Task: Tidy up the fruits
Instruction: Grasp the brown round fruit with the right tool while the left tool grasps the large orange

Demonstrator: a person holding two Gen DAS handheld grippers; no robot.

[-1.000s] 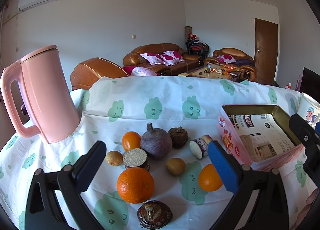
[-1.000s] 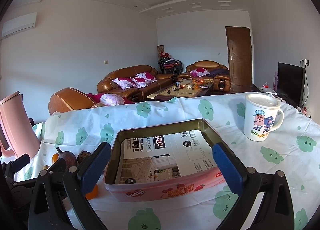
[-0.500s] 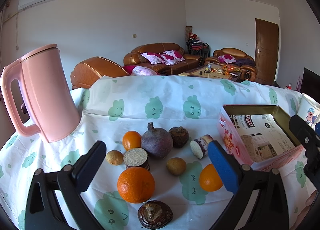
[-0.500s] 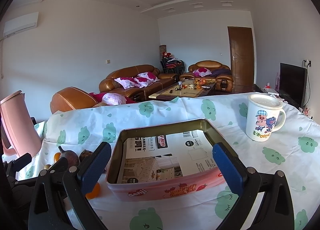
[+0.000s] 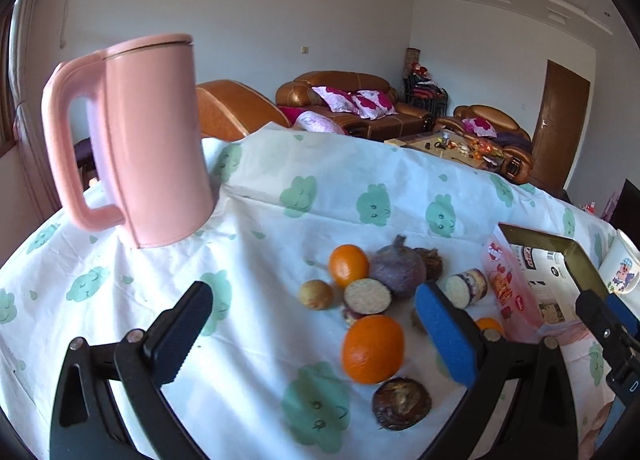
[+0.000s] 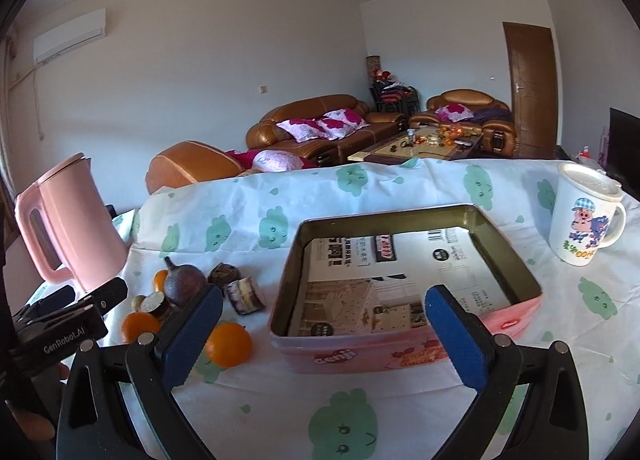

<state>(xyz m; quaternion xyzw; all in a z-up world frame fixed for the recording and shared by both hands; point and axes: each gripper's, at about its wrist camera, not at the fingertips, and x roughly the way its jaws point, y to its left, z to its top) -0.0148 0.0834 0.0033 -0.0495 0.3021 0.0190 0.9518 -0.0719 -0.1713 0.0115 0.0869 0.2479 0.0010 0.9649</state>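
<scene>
We take the pink tin as our landmark: it sits open on the cloud-print tablecloth, its floor lined with printed paper and holding no fruit.

Our left gripper hangs over the cloth to the left of the tin with its fingers spread wide and nothing between them. Our right gripper hovers just in front of the tin's near wall, also spread wide and empty, its blue pads framing that wall in the right wrist view.

All the fruit lies in a loose cluster on the cloth, left of the tin. A large orange sits at the near side of the cluster, and a dark wrinkled fruit lies just in front of it. Farther back we see a purple bulb-shaped fruit with a small orange touching its left side, a cut piece with a pale speckled face in front of them, and a small yellowish fruit further left. A cut purple-skinned segment lies nearest the tin's left wall, with another orange near the tin's front left corner.

A pink kettle stands far to the left of the tin, behind the fruit. A cartoon mug stands to the right of the tin, apart from it.
</scene>
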